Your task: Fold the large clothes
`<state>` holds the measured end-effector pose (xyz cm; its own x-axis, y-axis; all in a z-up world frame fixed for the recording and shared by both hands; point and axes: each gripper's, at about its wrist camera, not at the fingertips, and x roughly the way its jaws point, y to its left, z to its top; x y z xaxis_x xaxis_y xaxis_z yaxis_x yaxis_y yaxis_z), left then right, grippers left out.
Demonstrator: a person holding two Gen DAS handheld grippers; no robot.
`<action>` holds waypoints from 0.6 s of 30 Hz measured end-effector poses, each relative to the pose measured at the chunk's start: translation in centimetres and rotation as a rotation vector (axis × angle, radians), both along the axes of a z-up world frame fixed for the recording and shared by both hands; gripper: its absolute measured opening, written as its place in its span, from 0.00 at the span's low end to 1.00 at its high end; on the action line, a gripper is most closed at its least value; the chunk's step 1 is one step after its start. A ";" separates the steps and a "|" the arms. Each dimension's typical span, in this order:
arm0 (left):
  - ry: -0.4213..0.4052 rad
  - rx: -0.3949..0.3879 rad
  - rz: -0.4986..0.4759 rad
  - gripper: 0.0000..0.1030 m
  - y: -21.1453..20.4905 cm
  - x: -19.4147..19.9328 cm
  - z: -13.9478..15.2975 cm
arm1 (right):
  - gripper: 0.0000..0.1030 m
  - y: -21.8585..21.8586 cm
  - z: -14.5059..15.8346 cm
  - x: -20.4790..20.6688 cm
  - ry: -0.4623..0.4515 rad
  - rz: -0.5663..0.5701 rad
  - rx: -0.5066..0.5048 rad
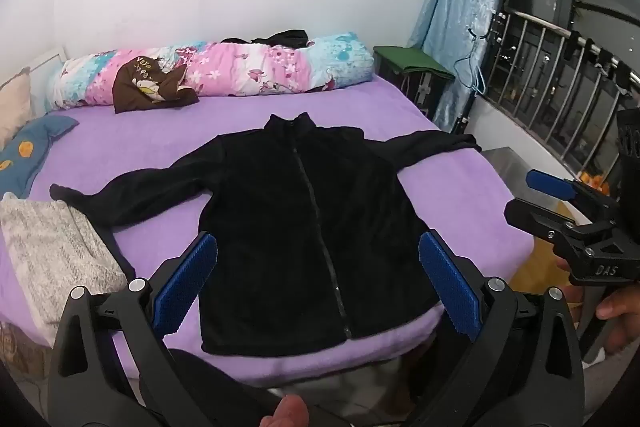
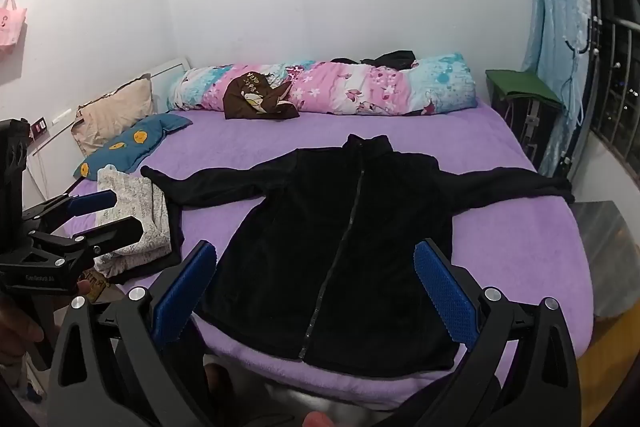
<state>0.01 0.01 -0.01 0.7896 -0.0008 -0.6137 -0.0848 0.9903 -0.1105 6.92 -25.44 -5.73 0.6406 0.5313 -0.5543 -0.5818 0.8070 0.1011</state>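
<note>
A black zip-up fleece jacket lies face up on the purple bed, zipped, collar away from me and both sleeves spread out sideways. My left gripper hovers above the jacket's hem, jaws wide open, nothing between its blue pads. My right gripper hangs above the hem as well, wide open and empty. Each gripper shows in the other's view: the right one at the right edge, the left one at the left edge, both held by hands.
A folded grey-white patterned cloth lies on the bed just under the jacket's left sleeve. A floral rolled quilt, a brown garment and pillows lie at the far end. A window grille and blue curtain stand right.
</note>
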 end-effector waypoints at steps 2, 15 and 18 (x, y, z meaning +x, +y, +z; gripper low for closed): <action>-0.004 0.004 0.004 0.94 0.0 0.0 0.0 | 0.94 -0.1 0.0 0.1 0.001 -0.001 0.000; -0.012 0.000 0.009 0.94 -0.6 -0.2 0.1 | 0.94 0.1 0.0 0.0 -0.013 0.007 -0.012; -0.015 -0.006 0.013 0.94 0.2 -0.4 0.2 | 0.94 0.2 0.0 -0.1 -0.013 0.006 -0.012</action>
<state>-0.34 0.24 0.16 0.7986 0.0057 -0.6018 -0.0959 0.9884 -0.1178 6.85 -25.23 -5.71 0.6445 0.5287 -0.5523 -0.5881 0.8044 0.0839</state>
